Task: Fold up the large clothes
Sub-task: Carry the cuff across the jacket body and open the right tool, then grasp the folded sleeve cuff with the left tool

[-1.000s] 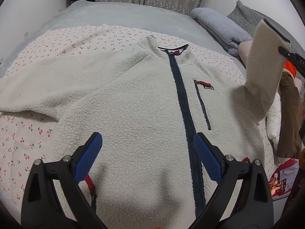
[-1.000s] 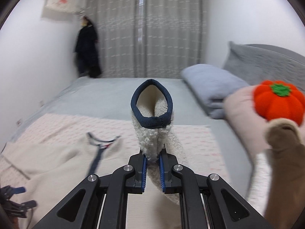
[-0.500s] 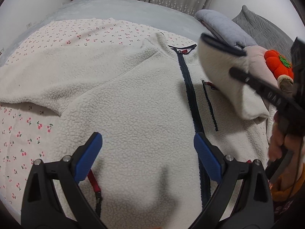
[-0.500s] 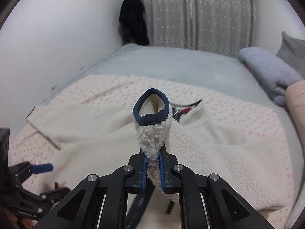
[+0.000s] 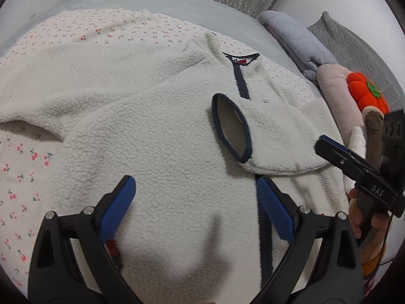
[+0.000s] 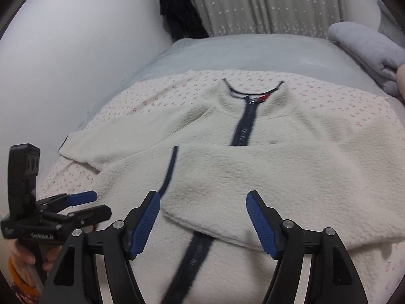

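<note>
Cherry-print bedspread (image 5: 33, 136) carries the fleece jacket (image 5: 164, 157); one sleeve (image 5: 273, 139) lies folded across, other sleeve (image 5: 45, 96) at 10 o'clock remains. Left gripper (image 5: 193, 210) and right gripper (image 6: 202, 217) fingers gape, empty.

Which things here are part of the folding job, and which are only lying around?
Job: fleece jacket, its folded-in sleeve, left gripper, right gripper.
Lying about: cherry-print sheet, grey blanket, pink pillow, pumpkin plush, dark coat.

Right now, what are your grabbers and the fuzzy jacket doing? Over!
Left gripper open, right gripper open, both empty. Fleece jacket flat on bed, one sleeve folded across chest. Nothing in the way.
</note>
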The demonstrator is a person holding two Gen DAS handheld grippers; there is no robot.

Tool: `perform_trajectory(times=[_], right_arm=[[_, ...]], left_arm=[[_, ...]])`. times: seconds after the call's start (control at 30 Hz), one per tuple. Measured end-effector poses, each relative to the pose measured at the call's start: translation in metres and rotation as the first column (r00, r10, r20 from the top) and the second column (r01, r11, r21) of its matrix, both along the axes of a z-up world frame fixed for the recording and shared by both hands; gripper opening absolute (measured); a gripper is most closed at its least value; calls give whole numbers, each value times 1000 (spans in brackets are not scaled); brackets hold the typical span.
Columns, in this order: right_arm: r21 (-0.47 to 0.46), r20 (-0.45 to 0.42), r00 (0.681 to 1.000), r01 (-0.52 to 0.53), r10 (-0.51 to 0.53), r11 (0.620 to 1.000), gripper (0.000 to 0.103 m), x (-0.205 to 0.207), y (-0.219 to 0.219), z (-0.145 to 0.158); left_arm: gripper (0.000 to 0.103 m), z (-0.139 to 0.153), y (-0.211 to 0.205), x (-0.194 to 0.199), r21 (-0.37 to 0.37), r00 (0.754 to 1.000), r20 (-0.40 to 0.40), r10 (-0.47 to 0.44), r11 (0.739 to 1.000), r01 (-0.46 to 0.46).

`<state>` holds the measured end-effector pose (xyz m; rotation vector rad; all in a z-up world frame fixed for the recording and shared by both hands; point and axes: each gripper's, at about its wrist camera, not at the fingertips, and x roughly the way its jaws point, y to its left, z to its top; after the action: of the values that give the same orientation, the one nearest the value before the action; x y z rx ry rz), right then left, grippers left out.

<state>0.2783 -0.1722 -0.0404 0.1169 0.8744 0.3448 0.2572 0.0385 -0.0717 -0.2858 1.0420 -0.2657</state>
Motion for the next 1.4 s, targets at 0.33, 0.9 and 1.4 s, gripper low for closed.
perform_trajectory(times=[0.33, 0.9, 1.4], right_arm=[[-4, -50, 978, 205, -205, 979, 79, -9, -88, -12], [-3, -48, 877, 478, -477, 878, 86, -41, -231, -27], [-329, 118, 918, 396, -378, 857, 31, 11, -169, -51]], left_arm=[[95, -17, -19, 37, -177, 999, -29, -45, 983, 39], [9, 92, -81, 89, -37, 958, 284, -36, 998, 49], [9, 97, 3, 102, -20, 927, 351, 131, 991, -132]])
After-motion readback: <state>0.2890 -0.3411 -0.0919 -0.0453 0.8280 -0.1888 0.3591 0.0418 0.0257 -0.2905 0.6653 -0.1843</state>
